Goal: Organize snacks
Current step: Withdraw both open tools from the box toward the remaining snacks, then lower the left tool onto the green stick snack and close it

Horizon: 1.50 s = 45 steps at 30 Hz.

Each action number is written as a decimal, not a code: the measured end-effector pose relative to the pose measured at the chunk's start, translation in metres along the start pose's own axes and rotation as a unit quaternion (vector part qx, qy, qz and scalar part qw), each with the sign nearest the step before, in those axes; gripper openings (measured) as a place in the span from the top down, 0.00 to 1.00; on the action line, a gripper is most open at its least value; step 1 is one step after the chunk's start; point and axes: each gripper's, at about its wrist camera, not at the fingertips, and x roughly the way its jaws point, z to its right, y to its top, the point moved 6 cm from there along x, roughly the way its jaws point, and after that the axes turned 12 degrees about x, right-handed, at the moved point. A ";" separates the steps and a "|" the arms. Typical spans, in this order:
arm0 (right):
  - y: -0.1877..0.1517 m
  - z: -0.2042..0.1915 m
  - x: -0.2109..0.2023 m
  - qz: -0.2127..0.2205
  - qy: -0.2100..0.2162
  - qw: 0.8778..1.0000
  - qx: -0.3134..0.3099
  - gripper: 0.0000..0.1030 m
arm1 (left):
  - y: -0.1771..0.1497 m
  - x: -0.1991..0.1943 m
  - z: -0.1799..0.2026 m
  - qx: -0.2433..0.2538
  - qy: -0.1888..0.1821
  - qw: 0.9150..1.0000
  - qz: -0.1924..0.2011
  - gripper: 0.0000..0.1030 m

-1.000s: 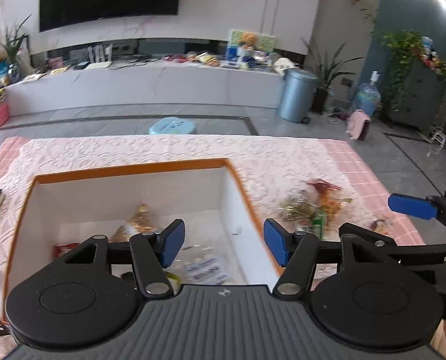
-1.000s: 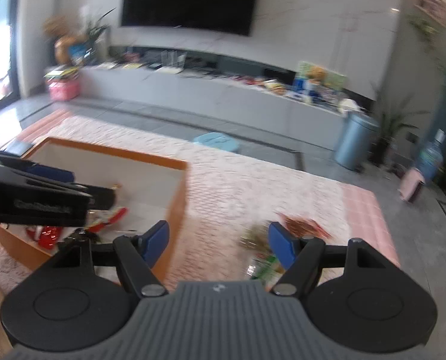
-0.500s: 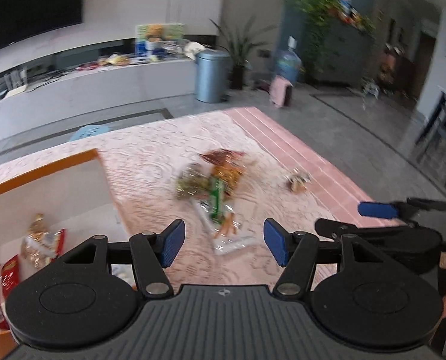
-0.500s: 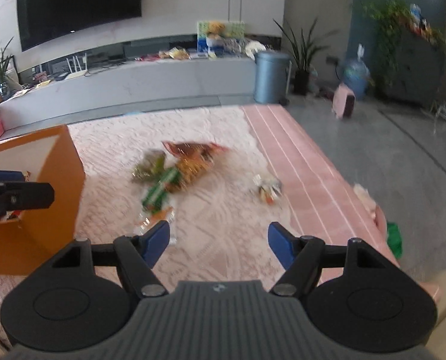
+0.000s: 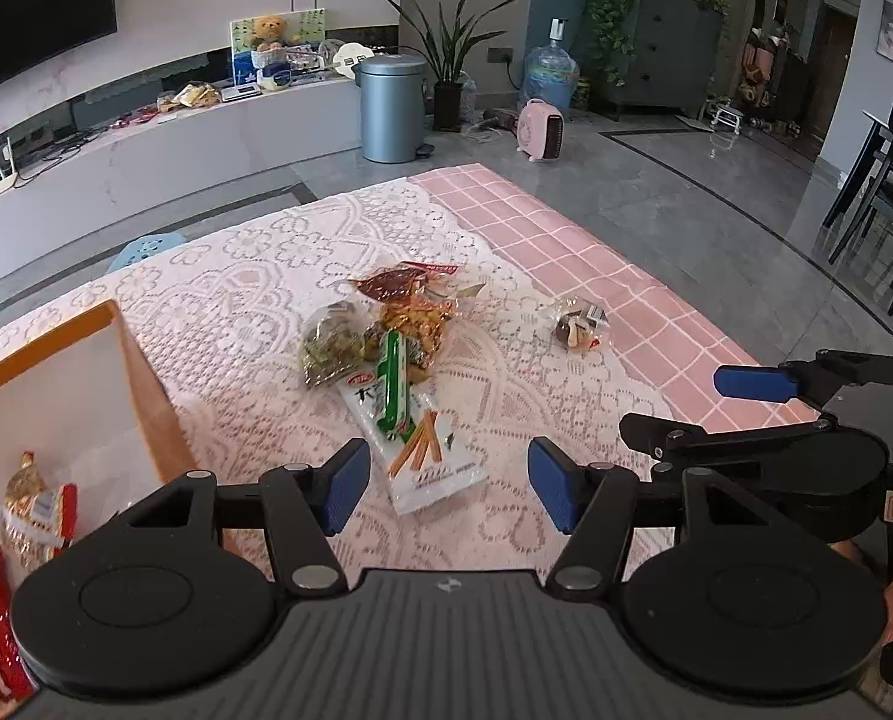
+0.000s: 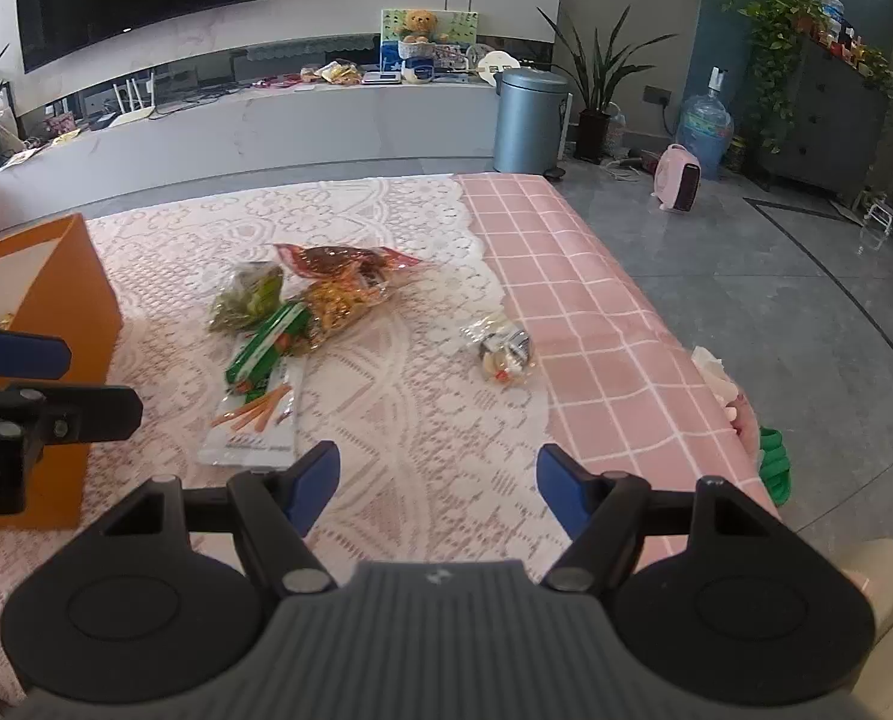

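A pile of snack packets lies on the lace cloth: a white packet with orange sticks (image 5: 425,459) (image 6: 254,420), a green stick pack (image 5: 393,384) (image 6: 263,348), a greenish bag (image 5: 329,348) (image 6: 245,294), an orange bag (image 6: 338,303) and a red-brown bag (image 5: 395,282) (image 6: 338,258). A small clear packet (image 5: 578,327) (image 6: 503,351) lies apart to the right. The orange box (image 5: 56,396) (image 6: 50,312) with white inside holds several snacks (image 5: 23,540). My left gripper (image 5: 449,486) is open and empty, just short of the white packet. My right gripper (image 6: 437,483) is open and empty above the cloth.
The pink checked tablecloth (image 6: 572,312) ends at the table's right edge, with grey floor beyond. A grey bin (image 6: 530,120), a pink heater (image 6: 677,177) and a water bottle (image 6: 707,129) stand on the floor. Dark chairs (image 5: 884,198) stand at the far right.
Both grippers have swung right, away from the orange box, and now face the snack pile. Both stay open and empty.
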 end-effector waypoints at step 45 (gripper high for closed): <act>0.020 0.004 0.115 -0.050 0.042 0.997 0.051 0.38 | 0.010 0.124 -0.031 -0.033 0.008 0.995 -0.092 0.44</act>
